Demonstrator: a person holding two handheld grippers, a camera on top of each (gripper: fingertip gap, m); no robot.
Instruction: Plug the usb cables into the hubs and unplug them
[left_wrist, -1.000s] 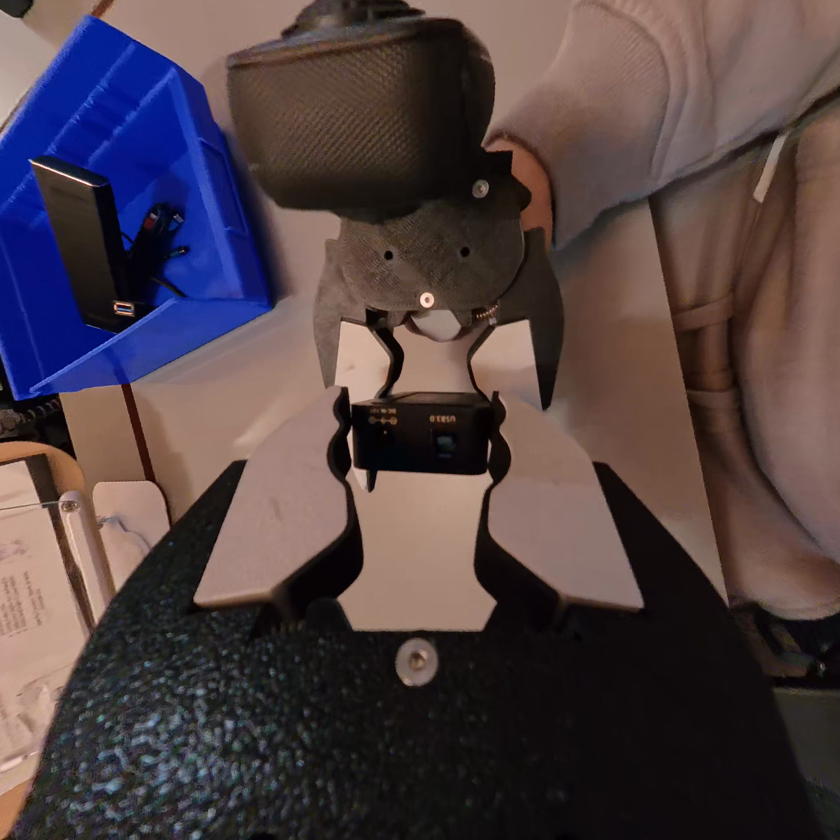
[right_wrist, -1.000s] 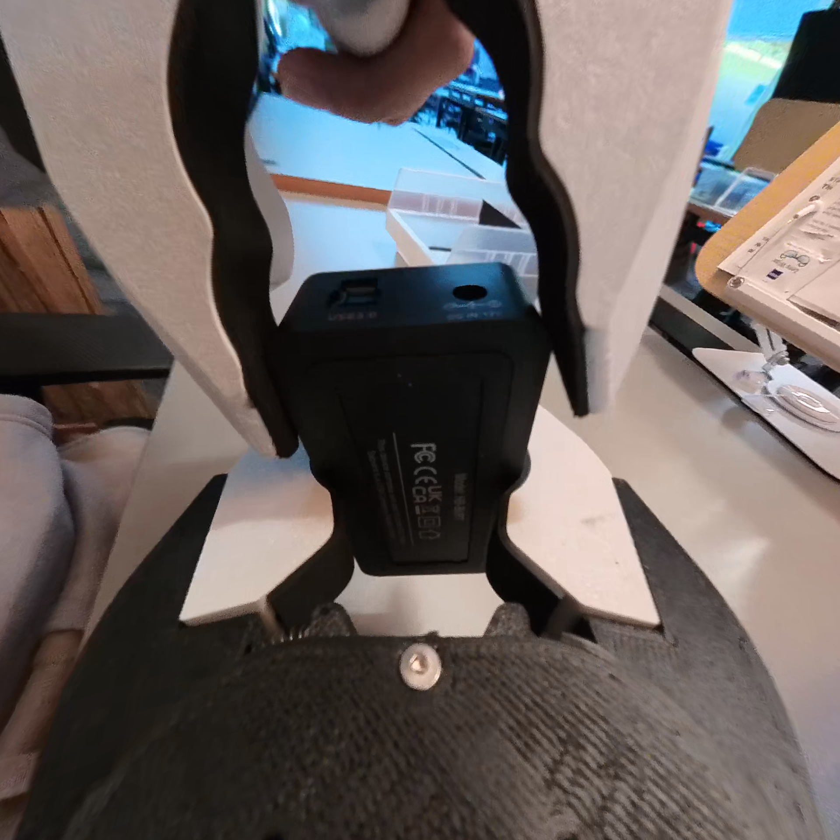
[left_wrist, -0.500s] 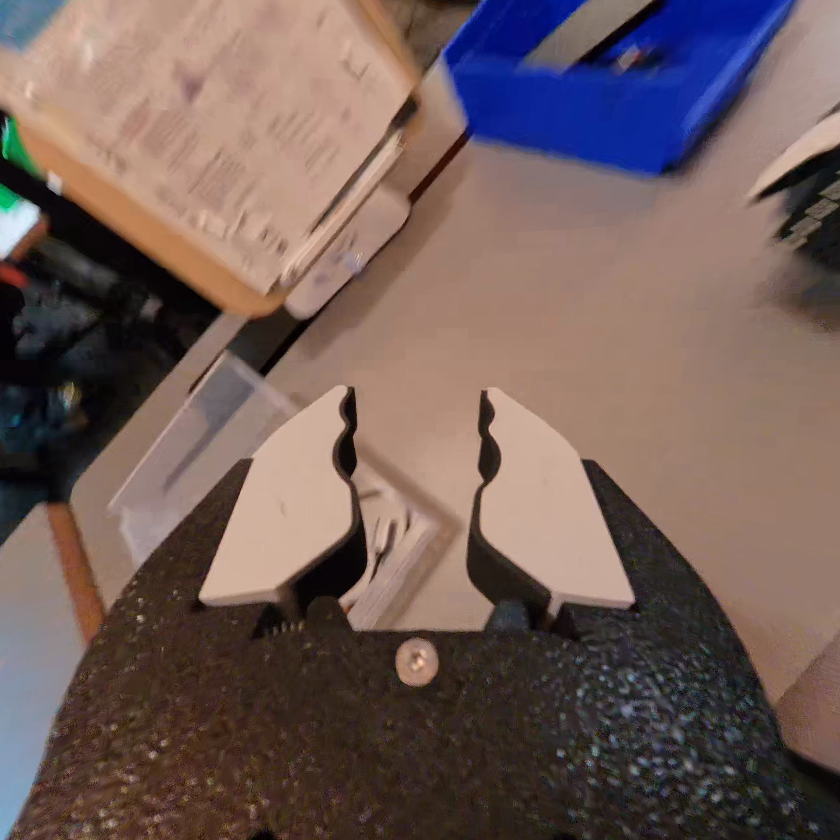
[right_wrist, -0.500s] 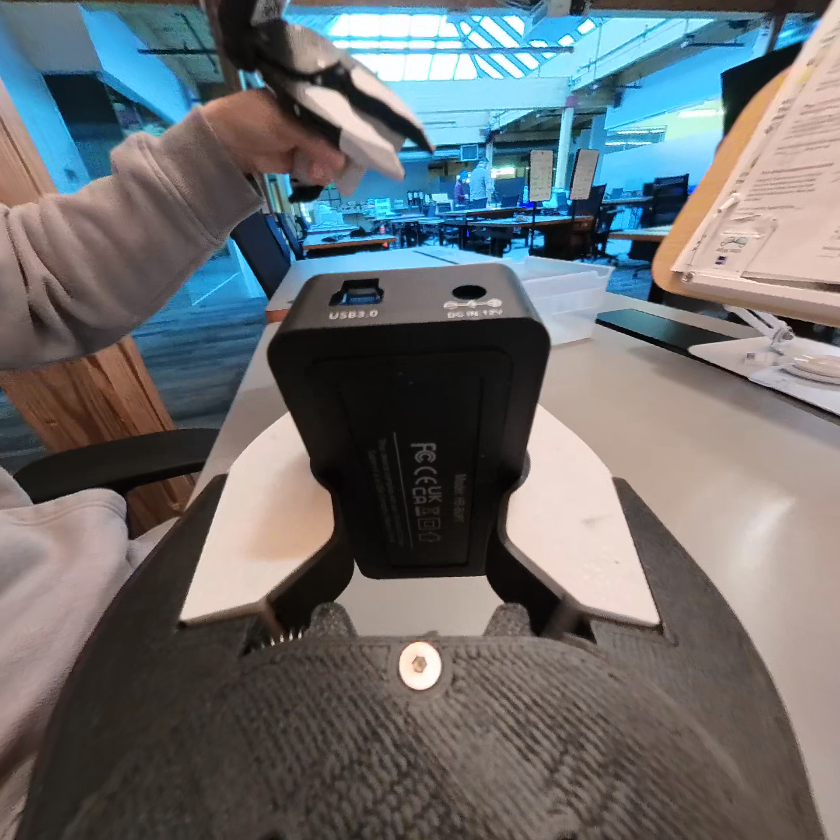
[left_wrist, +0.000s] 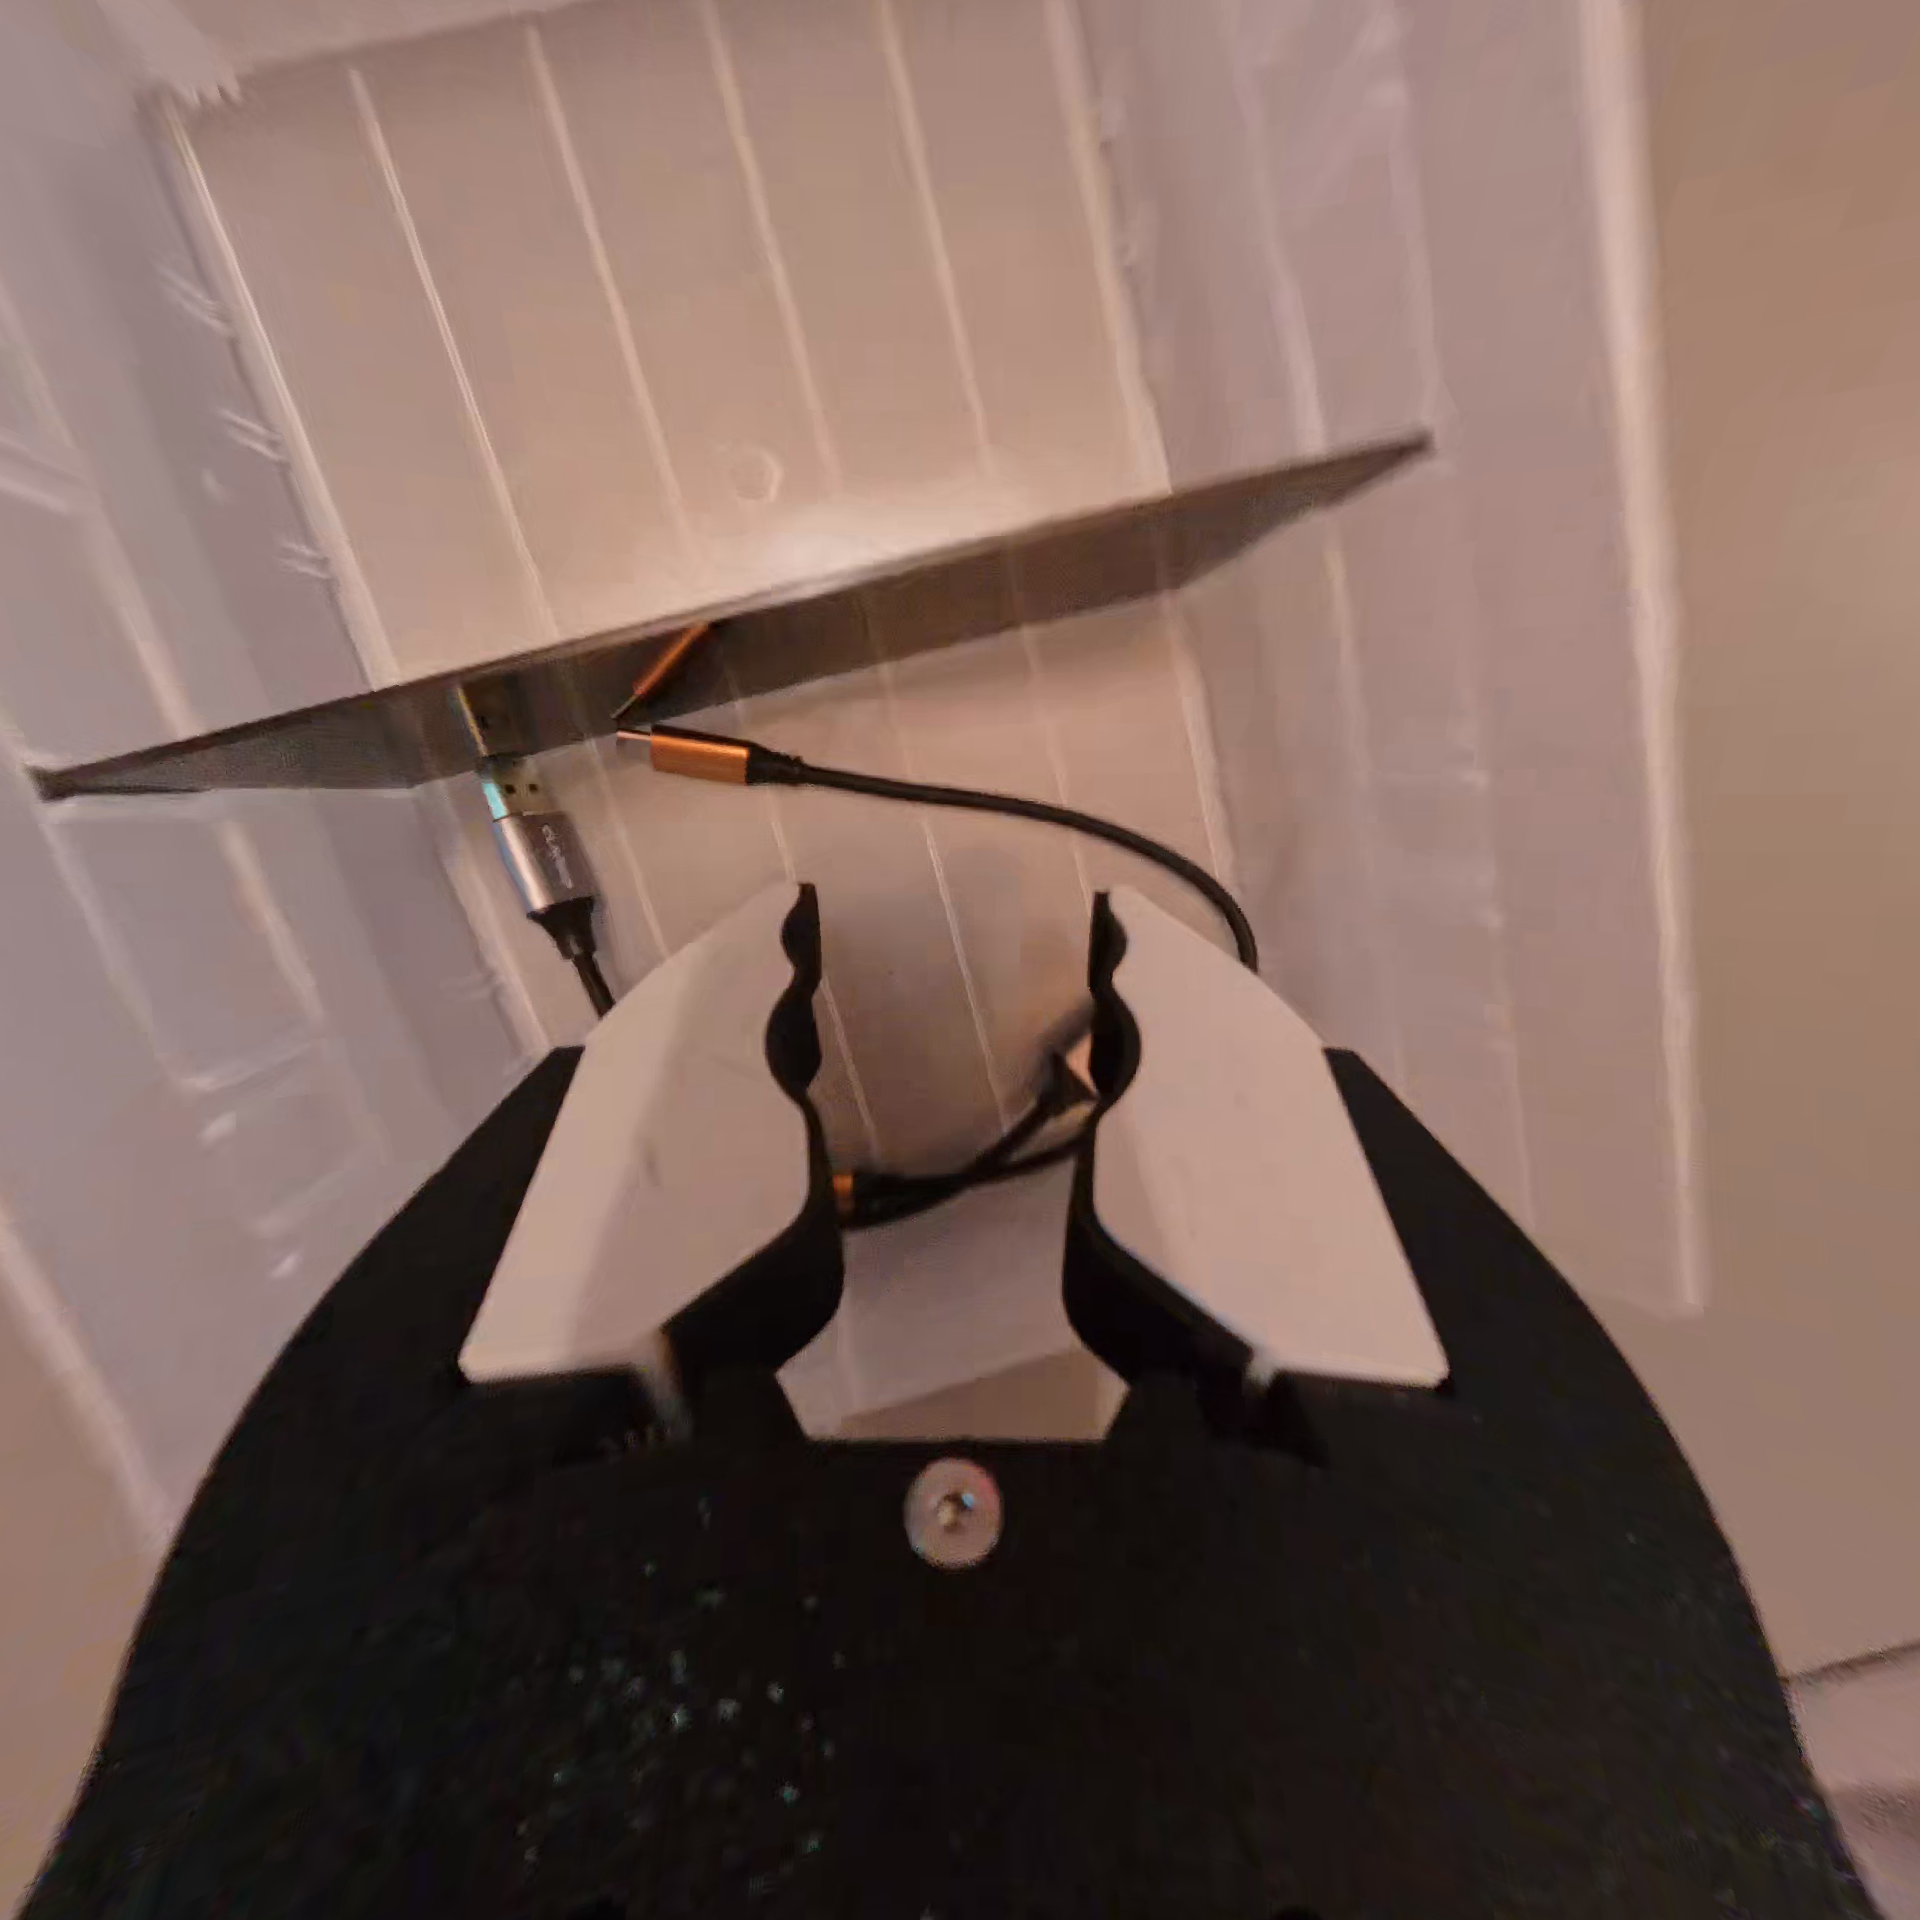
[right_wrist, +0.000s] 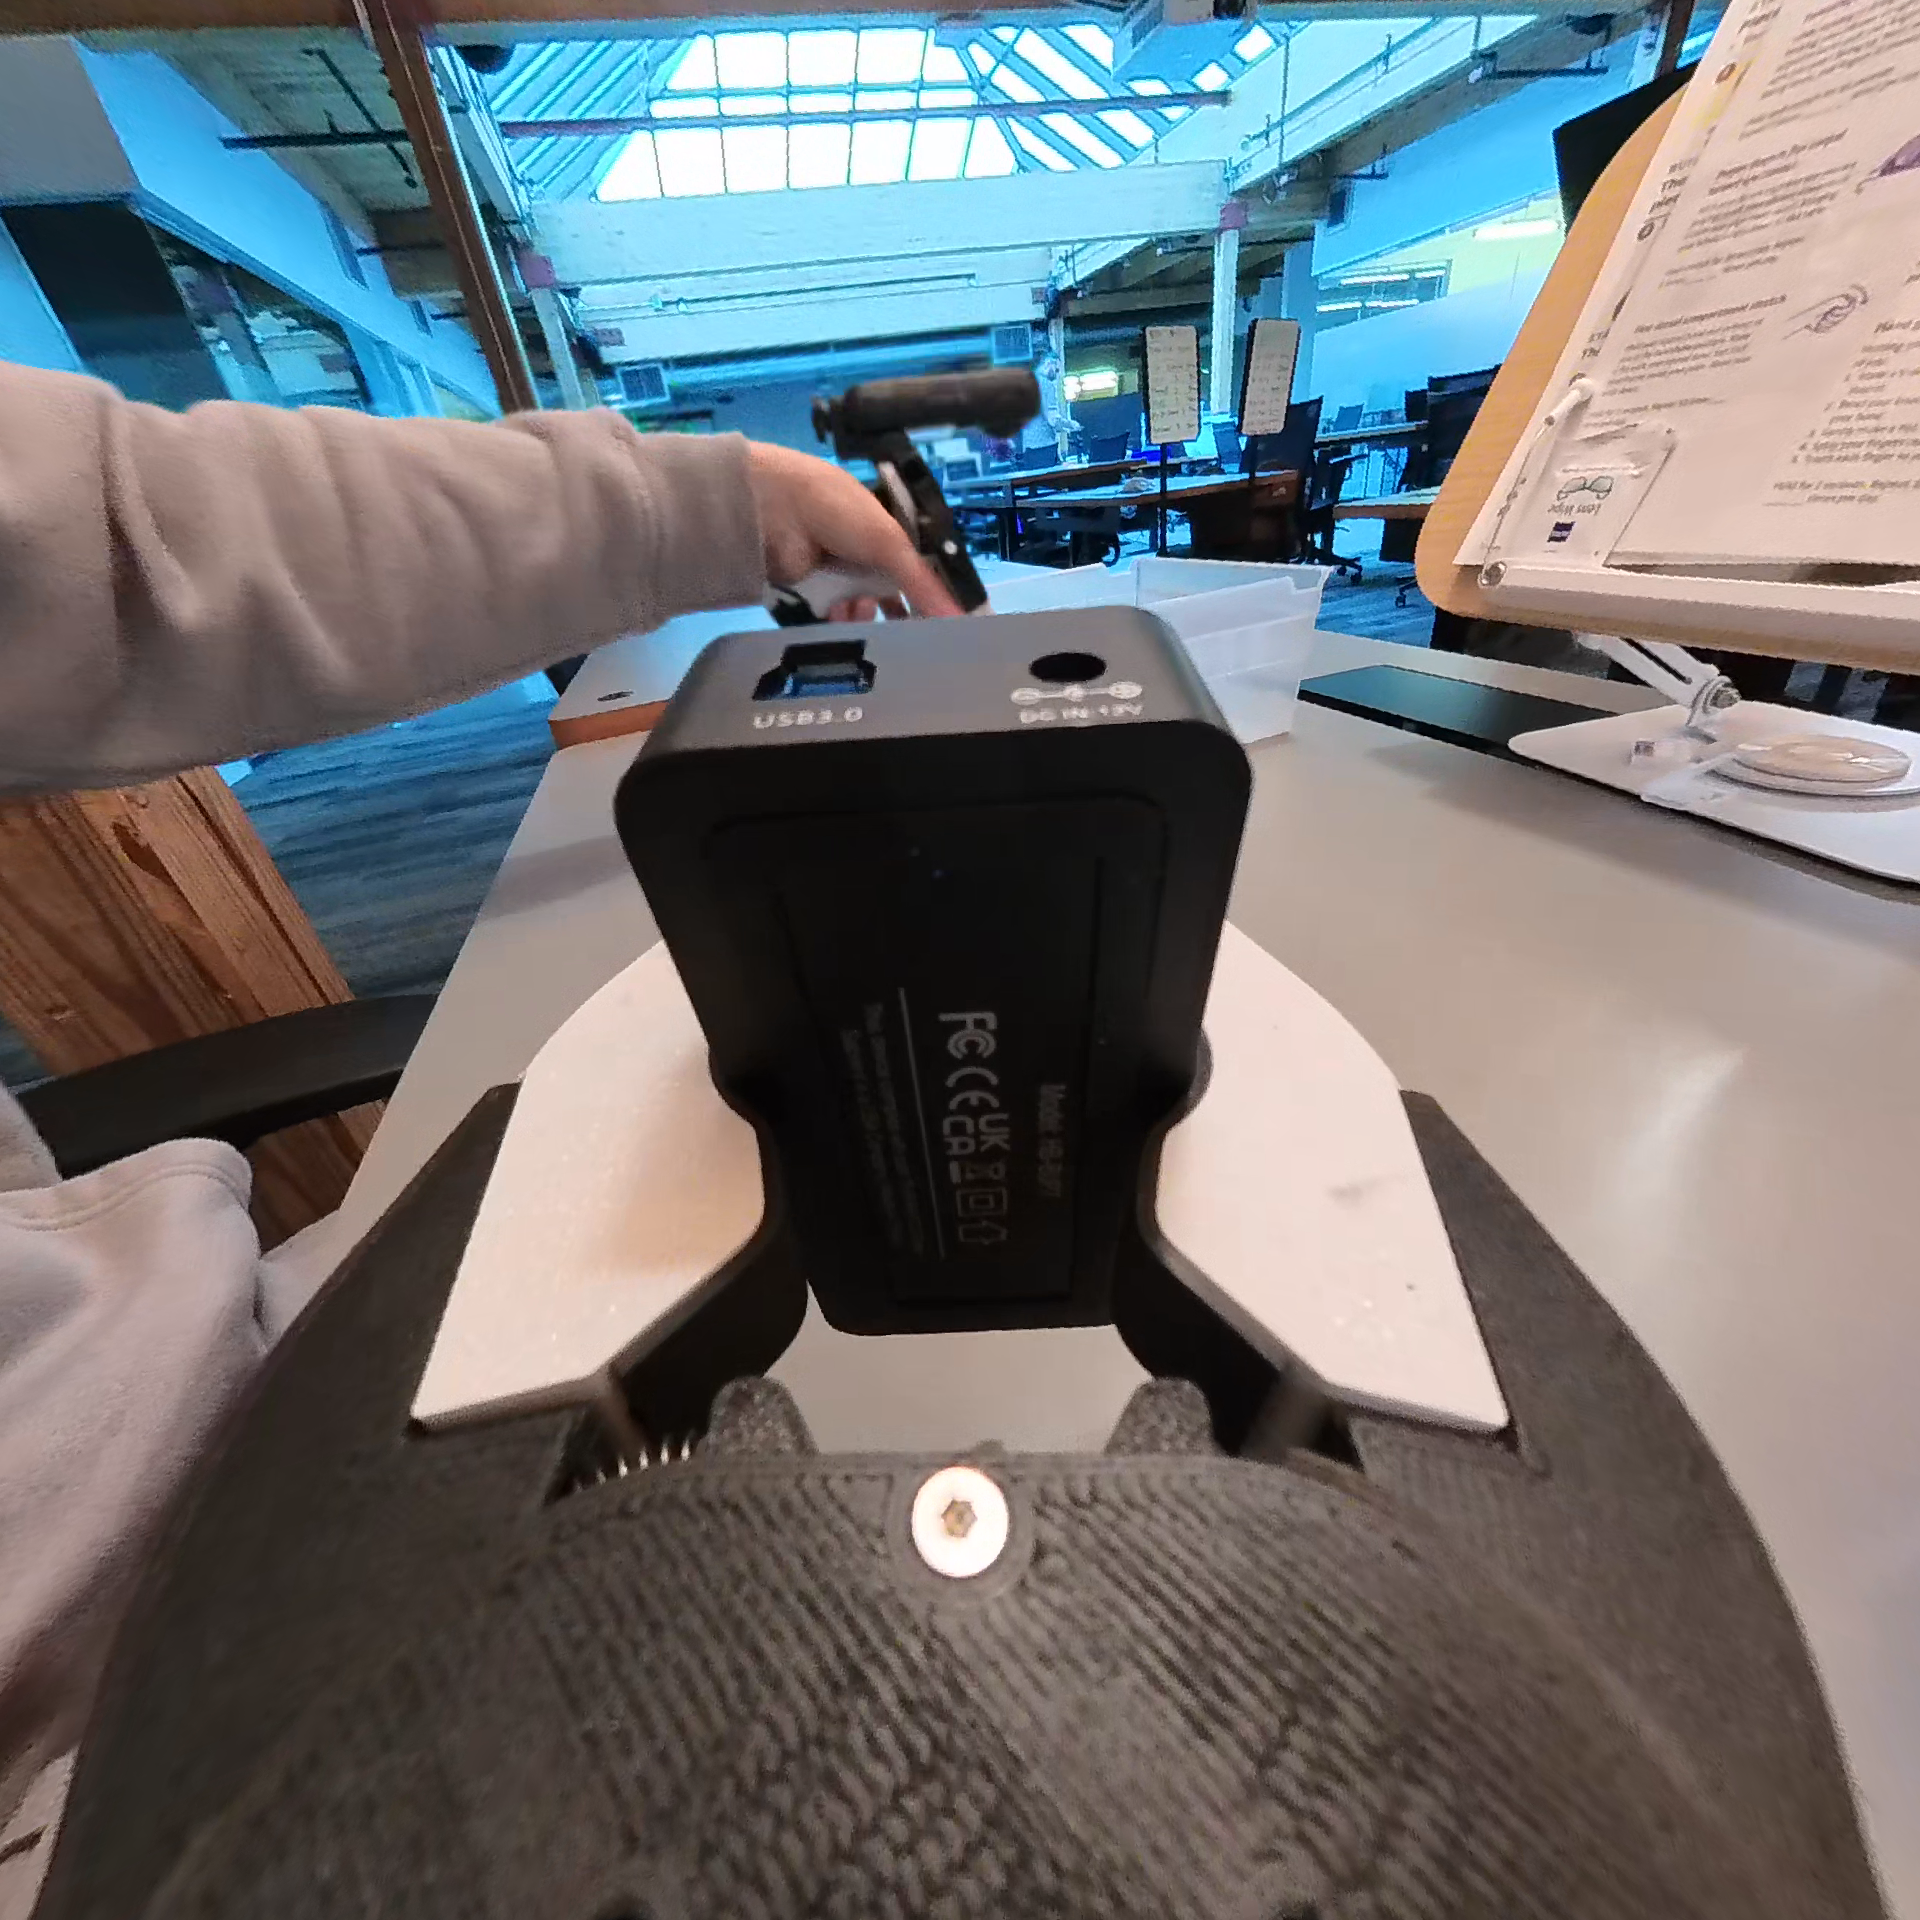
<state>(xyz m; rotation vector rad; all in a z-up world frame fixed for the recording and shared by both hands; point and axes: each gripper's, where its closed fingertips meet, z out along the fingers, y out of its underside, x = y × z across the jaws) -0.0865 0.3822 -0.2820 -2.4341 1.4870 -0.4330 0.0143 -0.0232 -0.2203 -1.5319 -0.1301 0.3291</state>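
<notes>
Black hub (right_wrist: 935, 935) clamped in right tongs (right_wrist: 961, 1049); left tongs (left_wrist: 951, 935) gape empty over tangled cables (left_wrist: 997, 821); likely snagging two.

clear plastic bin (left_wrist: 727, 343), paper stand (right_wrist: 1704, 343), wooden post (right_wrist: 156, 914)

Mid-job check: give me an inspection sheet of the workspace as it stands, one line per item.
Surface: grey table.
Job's things: black hub upright in the right tool; its two top sockets vacant.
Clutter: document stand at right.
Grippers: right tool shut on hub; left tool open, over the clear bin.
Cables: silver plug and gold plug lie loose in bin.
Surroundings: open office hall.
</notes>
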